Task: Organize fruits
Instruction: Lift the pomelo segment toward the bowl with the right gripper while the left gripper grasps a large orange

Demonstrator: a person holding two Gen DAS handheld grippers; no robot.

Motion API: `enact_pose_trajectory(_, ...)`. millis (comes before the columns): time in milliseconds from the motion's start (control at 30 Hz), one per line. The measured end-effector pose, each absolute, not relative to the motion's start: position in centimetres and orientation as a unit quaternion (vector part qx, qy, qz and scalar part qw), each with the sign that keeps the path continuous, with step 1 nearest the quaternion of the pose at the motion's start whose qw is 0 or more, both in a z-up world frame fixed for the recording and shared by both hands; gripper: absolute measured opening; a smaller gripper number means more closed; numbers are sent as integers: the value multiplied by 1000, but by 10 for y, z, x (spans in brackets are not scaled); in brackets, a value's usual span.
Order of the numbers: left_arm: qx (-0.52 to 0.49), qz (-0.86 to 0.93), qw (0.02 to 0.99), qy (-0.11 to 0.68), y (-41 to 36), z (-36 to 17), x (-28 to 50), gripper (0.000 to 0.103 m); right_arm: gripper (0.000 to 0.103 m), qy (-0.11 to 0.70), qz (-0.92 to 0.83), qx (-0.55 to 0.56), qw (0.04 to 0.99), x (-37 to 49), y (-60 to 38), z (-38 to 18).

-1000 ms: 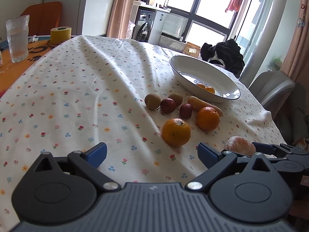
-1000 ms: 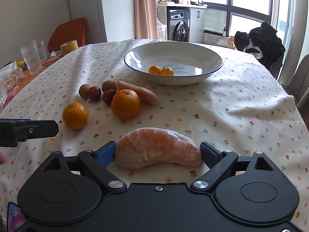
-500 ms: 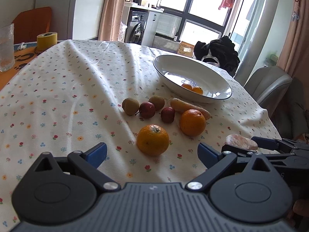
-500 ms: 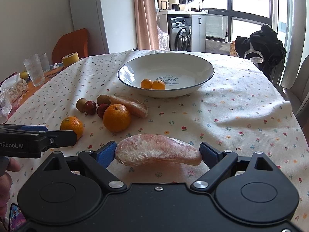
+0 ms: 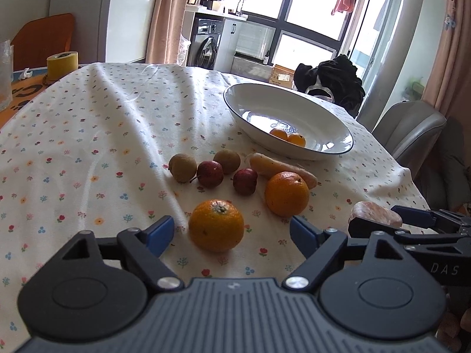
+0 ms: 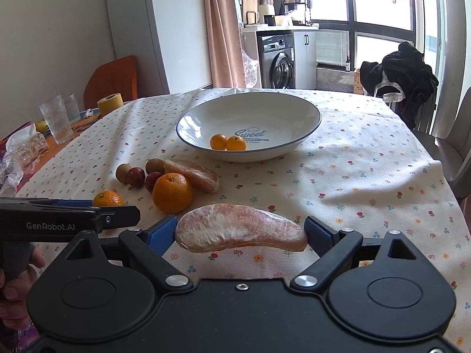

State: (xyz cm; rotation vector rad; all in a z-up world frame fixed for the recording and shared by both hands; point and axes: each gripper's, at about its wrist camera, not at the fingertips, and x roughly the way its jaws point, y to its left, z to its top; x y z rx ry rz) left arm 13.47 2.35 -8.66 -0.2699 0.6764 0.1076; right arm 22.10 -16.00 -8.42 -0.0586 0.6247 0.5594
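A peeled pomelo segment (image 6: pixel 241 232) hangs above the flowered tablecloth, and my right gripper (image 6: pixel 240 232) is shut on its two ends. In the left wrist view that segment (image 5: pixel 375 217) shows at the right in the same gripper (image 5: pixel 379 220). My left gripper (image 5: pixel 232 235) is open, low over the cloth, with an orange (image 5: pixel 216 225) sitting between its fingers, untouched. Behind it lie a second orange (image 5: pixel 287 192), another pomelo segment (image 5: pixel 282 167), two red fruits (image 5: pixel 210 173) and two brown fruits (image 5: pixel 182 167). The white bowl (image 6: pixel 265 111) holds two small oranges (image 6: pixel 228 142).
A yellow tape roll (image 6: pixel 110 101) and glasses (image 6: pixel 57 120) stand at the far left by crumpled plastic wrap (image 6: pixel 23 147). A chair draped with black clothing (image 6: pixel 400 70) stands behind the table. A grey chair (image 5: pixel 409 129) sits by the right table edge.
My right gripper has risen with the pomelo segment, away from the cloth. My left gripper has moved forward, so the near orange now sits between its open fingers.
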Motion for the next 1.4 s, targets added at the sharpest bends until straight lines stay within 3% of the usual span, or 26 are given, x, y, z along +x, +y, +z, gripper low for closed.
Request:
enact_pose_trajectory(133, -112, 86, 930, 339, 22, -87, 138, 41, 89, 299, 275, -24, 913, 224, -163, -84)
enact_pose_trajectory(167, -114, 88, 929, 340, 23, -86, 137, 38, 89, 299, 276, -23, 913, 224, -164, -84)
enact_pose_trajectory(1400, -125, 64, 942, 304, 27, -45, 170, 38, 89, 254, 285, -38, 924, 268, -147, -54)
